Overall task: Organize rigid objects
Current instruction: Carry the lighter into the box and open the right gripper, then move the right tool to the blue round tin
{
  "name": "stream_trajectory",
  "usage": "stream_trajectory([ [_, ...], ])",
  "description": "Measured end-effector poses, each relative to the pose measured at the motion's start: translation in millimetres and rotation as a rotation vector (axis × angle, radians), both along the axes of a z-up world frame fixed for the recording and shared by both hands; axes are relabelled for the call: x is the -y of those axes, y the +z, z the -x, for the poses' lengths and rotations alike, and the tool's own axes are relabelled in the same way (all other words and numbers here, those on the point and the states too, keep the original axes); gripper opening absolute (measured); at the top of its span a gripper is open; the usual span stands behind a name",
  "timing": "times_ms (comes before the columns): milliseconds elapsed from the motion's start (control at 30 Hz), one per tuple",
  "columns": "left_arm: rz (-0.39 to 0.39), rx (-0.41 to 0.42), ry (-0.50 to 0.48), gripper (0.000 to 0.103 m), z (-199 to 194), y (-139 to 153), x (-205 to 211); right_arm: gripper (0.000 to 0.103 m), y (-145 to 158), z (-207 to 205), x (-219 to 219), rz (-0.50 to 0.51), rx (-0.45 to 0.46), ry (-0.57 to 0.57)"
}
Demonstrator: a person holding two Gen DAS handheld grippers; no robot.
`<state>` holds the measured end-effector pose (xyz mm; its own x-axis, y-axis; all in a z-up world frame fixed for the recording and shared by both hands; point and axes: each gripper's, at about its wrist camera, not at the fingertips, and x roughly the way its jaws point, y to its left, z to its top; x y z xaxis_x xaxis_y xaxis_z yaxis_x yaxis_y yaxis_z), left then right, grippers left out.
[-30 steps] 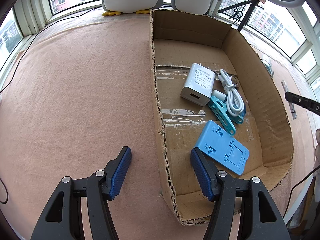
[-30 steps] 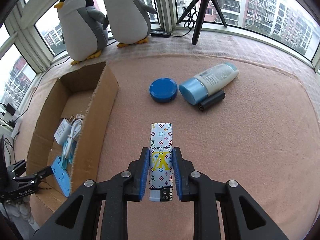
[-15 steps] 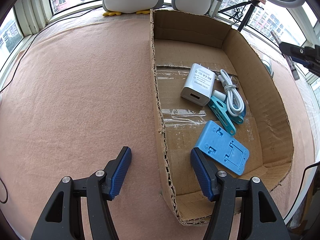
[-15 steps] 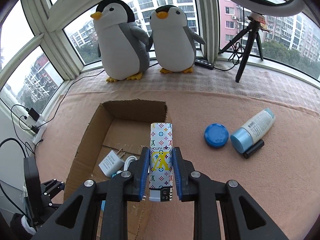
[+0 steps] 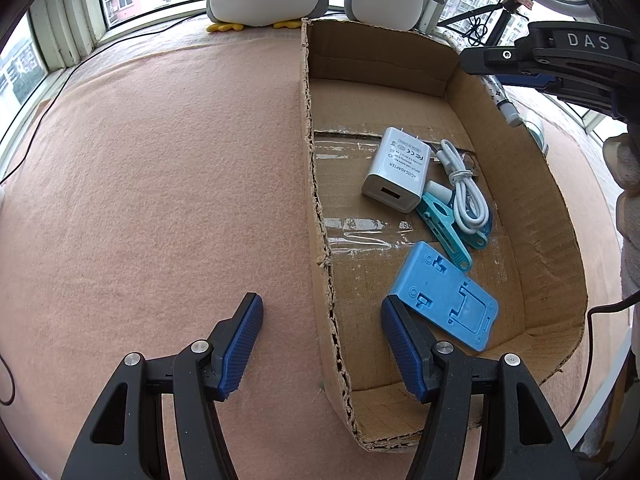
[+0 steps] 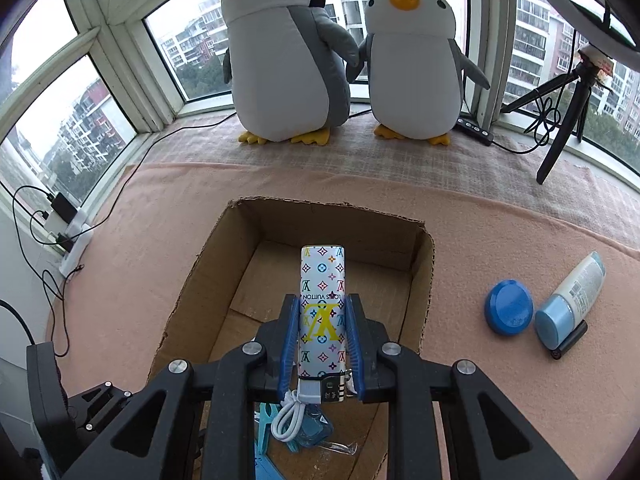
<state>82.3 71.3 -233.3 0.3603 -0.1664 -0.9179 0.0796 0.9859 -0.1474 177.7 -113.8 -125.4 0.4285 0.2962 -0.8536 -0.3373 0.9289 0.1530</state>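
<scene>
Both grippers share one build: the left gripper (image 5: 322,344) and the right gripper (image 6: 322,344) have black angular arms with silver screws and ribbed blue pads (image 5: 240,346). White letters "DAS" mark the right one's side.

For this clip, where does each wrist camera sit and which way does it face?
Left wrist: on the left gripper, open astride the cardboard box wall, looking down at the charger, with the right gripper at upper right.
Right wrist: on the right gripper, above the box, facing the plush penguins; shut on the patterned power bank.
Shared: box, white cable, penguins.
</scene>
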Motion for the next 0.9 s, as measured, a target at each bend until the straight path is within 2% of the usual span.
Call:
stream_trajectory([
  [133,-0.001,0.000,0.000,0.066,0,0,0,0.021,-1,-1,0,0.009,0.007,0.001],
  [267,-0.001,0.000,0.000,0.066,0,0,0,0.040,1,-2,0,0.008,0.013,0.004],
  [900,-0.002,0.002,-0.002,0.066,1,0,-3,0.041,7,0,13,-0.033,0.010,-0.010],
])
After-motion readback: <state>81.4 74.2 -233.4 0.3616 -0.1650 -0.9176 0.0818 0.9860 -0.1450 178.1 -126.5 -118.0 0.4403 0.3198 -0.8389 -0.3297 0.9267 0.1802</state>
